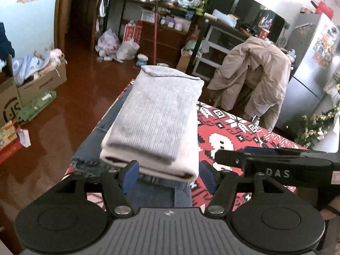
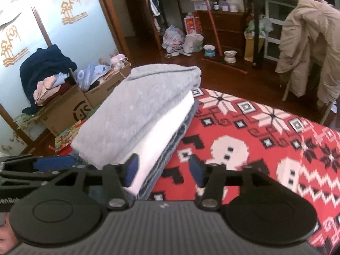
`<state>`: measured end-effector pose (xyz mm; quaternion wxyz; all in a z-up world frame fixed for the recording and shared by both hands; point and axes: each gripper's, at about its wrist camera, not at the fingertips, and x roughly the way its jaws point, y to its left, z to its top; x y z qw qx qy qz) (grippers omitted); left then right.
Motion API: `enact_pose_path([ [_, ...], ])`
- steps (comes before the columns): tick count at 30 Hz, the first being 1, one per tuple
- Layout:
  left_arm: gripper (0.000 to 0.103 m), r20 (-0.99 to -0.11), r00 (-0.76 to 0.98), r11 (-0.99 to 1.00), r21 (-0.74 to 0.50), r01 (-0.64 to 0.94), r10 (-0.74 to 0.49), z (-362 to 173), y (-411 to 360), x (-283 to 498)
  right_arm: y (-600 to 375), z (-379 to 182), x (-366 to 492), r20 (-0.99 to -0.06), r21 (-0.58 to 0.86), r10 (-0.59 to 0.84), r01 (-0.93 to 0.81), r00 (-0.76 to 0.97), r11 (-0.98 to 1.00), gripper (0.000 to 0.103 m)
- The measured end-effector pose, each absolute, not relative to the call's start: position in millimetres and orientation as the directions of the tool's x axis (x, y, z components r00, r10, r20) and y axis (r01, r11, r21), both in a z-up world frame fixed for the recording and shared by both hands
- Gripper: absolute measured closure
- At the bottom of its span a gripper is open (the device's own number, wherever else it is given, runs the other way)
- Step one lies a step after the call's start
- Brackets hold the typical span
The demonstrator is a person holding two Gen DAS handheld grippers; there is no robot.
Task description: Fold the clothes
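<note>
Left gripper (image 1: pixel 167 175): black linkage arms, blue padded fingers (image 1: pixel 131 175), jaws spread wide, nothing clamped; near end of the stack seen between the pads, contact not clear. It is angled down at the stack's short end. Right gripper (image 2: pixel 164 170): same build, jaws also wide apart, nothing held; its left pad (image 2: pixel 131 170) sits just beside the white layer's corner, right pad over bare cloth. It is tilted down along the stack's right side.

Stack of folded clothes (image 1: pixel 155 119) lies along the left edge of the table, running toward the far left corner. Top piece: grey ribbed knit (image 2: pixel 136 110), soft, rectangular, rounded fold at the far end. Under it a white folded layer (image 2: pixel 165 131), smooth, flat edge. At the bottom, blue denim (image 1: pixel 153 195), coarse, frayed hem seen at the near left.

Table covered by a red cloth (image 2: pixel 255 131) with white and black woven-look geometric pattern, flat.

Beyond the far edge: a beige coat (image 1: pixel 252 74) draped over a chair, limp folds. Cardboard boxes (image 2: pixel 85 99) on the glossy brown floor, left.
</note>
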<state>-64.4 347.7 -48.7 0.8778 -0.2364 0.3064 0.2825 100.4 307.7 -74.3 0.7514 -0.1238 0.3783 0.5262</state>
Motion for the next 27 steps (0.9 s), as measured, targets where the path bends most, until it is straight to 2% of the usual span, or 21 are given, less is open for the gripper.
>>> enact_pose_path([
  [5, 0.033, -0.607, 0.69, 0.747, -0.226, -0.625, 0.394, -49.9, 317.2, -99.8, 269.3, -78.4, 68.2, -0.671, 0.183, 0.71, -0.881, 0.213, 0.436, 0.016],
  [7, 0.03, -0.606, 0.69, 0.746, -0.226, -0.626, 0.396, -48.6, 302.9, -115.6, 249.6, -75.6, 49.4, -0.651, 0.157, 0.716, -0.878, 0.252, 0.452, 0.011],
  [10, 0.026, -0.621, 0.668, 0.728, -0.22, -0.65, 0.409, -39.2, 282.9, -136.2, 220.7, -68.2, 22.7, -0.644, 0.142, 0.706, -0.861, 0.294, 0.488, 0.009],
  [11, 0.022, -0.622, 0.665, 0.729, -0.211, -0.651, 0.414, -34.7, 276.0, -144.0, 212.7, -64.4, 16.9, -0.645, 0.147, 0.703, -0.854, 0.299, 0.498, 0.008],
  [13, 0.019, -0.639, 0.633, 0.714, -0.182, -0.676, 0.437, -24.0, 264.0, -158.0, 196.6, -54.4, 4.5, -0.649, 0.149, 0.692, -0.839, 0.317, 0.524, 0.001],
  [19, 0.013, -0.65, 0.579, 0.655, -0.162, -0.738, 0.491, -0.1, 235.4, -198.2, 146.4, -22.2, -32.9, -0.656, 0.119, 0.664, -0.82, 0.359, 0.56, 0.001],
  [22, 0.013, -0.641, 0.545, 0.64, -0.107, -0.761, 0.541, 9.7, 218.6, -203.2, 127.5, -11.6, -48.6, -0.651, 0.087, 0.654, -0.818, 0.385, 0.568, 0.001],
  [27, 0.013, -0.684, 0.512, 0.695, -0.009, -0.719, 0.52, 9.0, 195.5, -199.2, 103.8, -1.7, -73.4, -0.655, 0.05, 0.637, -0.817, 0.407, 0.574, 0.001],
])
